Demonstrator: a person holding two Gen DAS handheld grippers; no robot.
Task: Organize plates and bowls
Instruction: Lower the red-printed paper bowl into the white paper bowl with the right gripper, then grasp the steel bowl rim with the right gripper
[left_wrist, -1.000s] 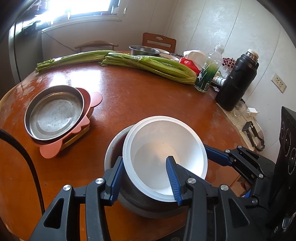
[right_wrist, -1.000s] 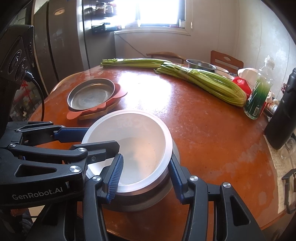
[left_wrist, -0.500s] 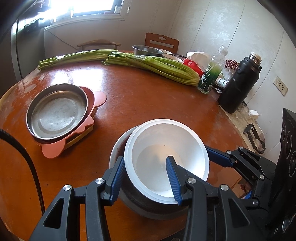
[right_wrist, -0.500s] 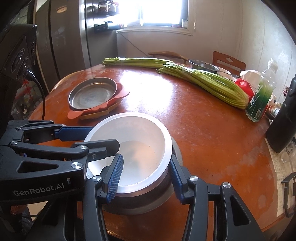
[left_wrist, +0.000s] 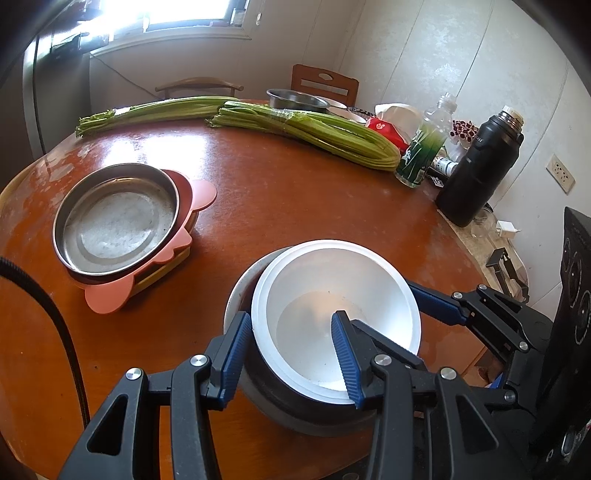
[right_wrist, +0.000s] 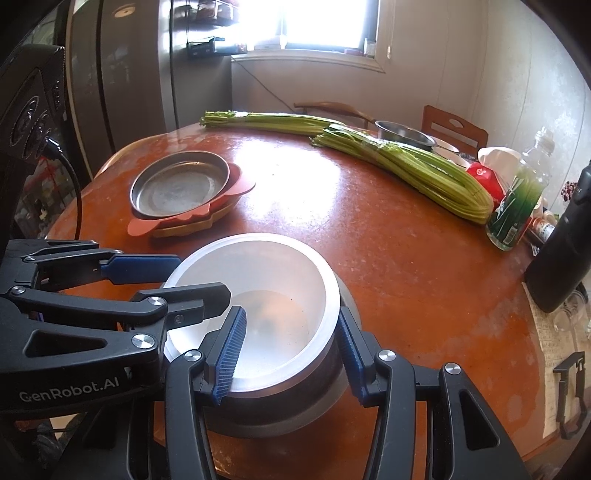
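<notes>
Now your left tongs (left_wrist: 291, 354) clamped on the near wall of the white plastic bowl (left_wrist: 334, 315), nested in a grey metal bowl (left_wrist: 236, 299) on the round brown bench (left_wrist: 295, 199), your right tongs (right_wrist: 290, 350) gripping both rims opposite.

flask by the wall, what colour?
Black flask, with a pale cap; clearest in the left wrist view.

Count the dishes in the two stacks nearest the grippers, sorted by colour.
Silver metal: 2, the steel plate and the metal bowl
White: 1, the white bowl
Pink: 1, the pink plate
Yellow: 1, the yellow plate
Total: 5
</notes>
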